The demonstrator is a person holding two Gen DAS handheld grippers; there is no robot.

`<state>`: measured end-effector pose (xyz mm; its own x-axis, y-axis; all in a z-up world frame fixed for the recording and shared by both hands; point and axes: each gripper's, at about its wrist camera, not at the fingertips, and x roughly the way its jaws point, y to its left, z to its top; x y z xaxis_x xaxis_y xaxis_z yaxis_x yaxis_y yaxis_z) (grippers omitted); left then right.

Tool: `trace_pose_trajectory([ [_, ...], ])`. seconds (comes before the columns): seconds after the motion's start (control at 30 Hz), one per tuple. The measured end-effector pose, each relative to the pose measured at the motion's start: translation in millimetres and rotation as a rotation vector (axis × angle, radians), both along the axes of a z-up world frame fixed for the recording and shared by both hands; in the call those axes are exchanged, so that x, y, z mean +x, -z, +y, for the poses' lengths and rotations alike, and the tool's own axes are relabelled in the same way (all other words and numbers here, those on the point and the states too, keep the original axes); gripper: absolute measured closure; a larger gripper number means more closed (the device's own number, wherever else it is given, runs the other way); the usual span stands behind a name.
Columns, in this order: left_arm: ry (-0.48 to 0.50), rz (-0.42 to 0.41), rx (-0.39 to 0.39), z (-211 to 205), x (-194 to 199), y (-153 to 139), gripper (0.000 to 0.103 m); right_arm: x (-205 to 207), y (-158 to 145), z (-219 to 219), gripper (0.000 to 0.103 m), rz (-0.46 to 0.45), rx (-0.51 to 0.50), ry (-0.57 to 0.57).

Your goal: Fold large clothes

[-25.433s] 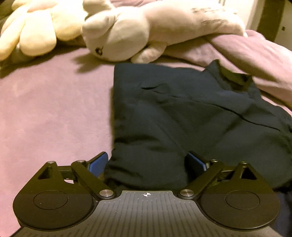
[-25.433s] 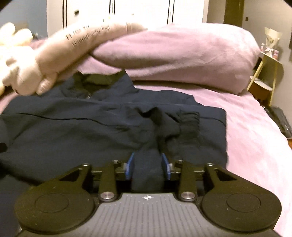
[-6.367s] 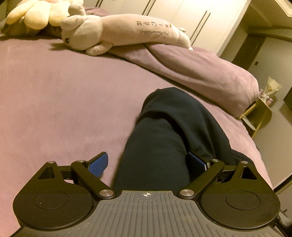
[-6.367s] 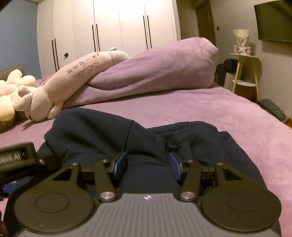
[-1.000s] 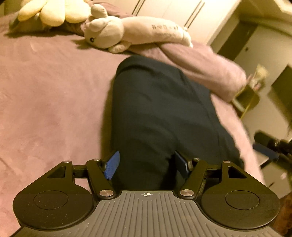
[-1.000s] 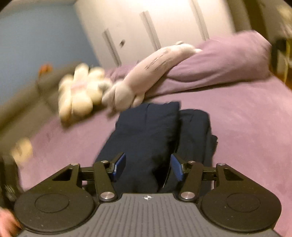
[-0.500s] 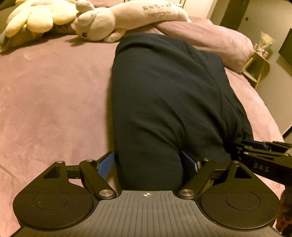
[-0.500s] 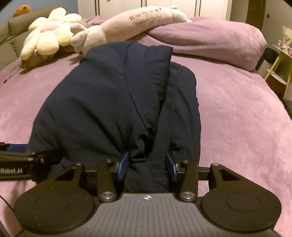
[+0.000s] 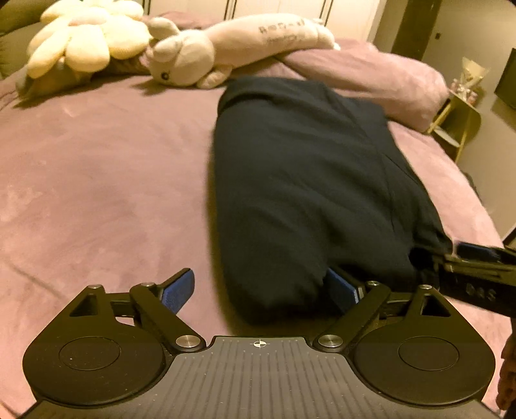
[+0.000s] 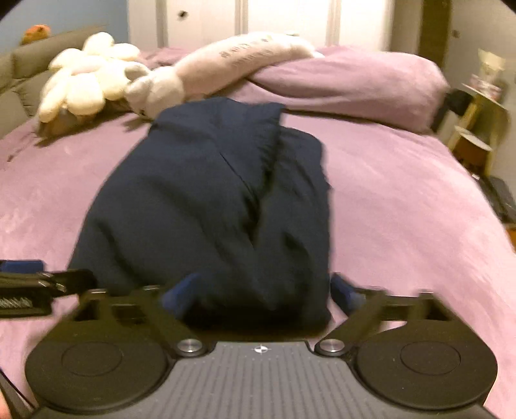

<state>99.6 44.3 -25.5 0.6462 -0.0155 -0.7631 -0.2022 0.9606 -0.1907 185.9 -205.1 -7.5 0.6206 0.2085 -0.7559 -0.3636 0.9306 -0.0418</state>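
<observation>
Left gripper point(image 9: 259, 290): jaws opening, already wide. Near end of the dark garment point(image 9: 309, 193) sits between them; the left pad is clear of the cloth, the right pad is right against its edge, no squeeze visible. Not holding.

Right gripper point(image 10: 262, 291): jaws opening, spread wide, blurred. The garment's near right corner lies between the pads; neither looks pressed in. Not holding.

Each gripper shows at the edge of the other's view, both at the garment's near end, side by side.

Garment: navy, folded into a long narrow bundle, lying flat on the purple bed cover point(image 9: 96, 180), running from the grippers away toward the head of the bed. One folded layer overlaps along its right side.

Just past the garment's far end: long beige plush toy point(image 9: 225, 45), lying partly on a purple pillow point(image 10: 354, 83). Left of that, a cream flower cushion point(image 9: 84, 35). Right of the garment, off the bed, a small yellow side table point(image 10: 480, 129). White wardrobe doors point(image 10: 242, 19) behind.
</observation>
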Motion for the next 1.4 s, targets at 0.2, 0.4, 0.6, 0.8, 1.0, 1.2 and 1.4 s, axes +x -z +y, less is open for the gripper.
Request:
trace_pose_trajectory([
  [0.2,-0.108,0.092,0.042,7,-48,-5,0.010,-43,-3,-14,0.004,0.143,-0.024,0.061],
  [0.4,-0.065,0.140,0.030,1,-50,-21,0.009,-50,-15,5,0.004,0.177,-0.077,0.065],
  [0.6,-0.018,0.085,0.072,-15,-54,-39,0.007,-51,-32,7,0.004,0.175,-0.051,0.088],
  [0.8,-0.018,0.094,0.112,-22,-52,-40,0.007,-46,-37,4,0.004,0.149,-0.048,0.135],
  [1.0,-0.010,0.085,0.111,-24,-54,-42,0.007,-46,-39,-2,0.004,0.152,-0.025,0.160],
  [1.2,0.007,0.091,0.121,-29,-54,-42,0.007,-50,-45,1,0.004,0.124,-0.039,0.144],
  [1.4,0.004,0.092,0.121,-29,-54,-43,0.007,-52,-45,2,0.004,0.127,-0.036,0.144],
])
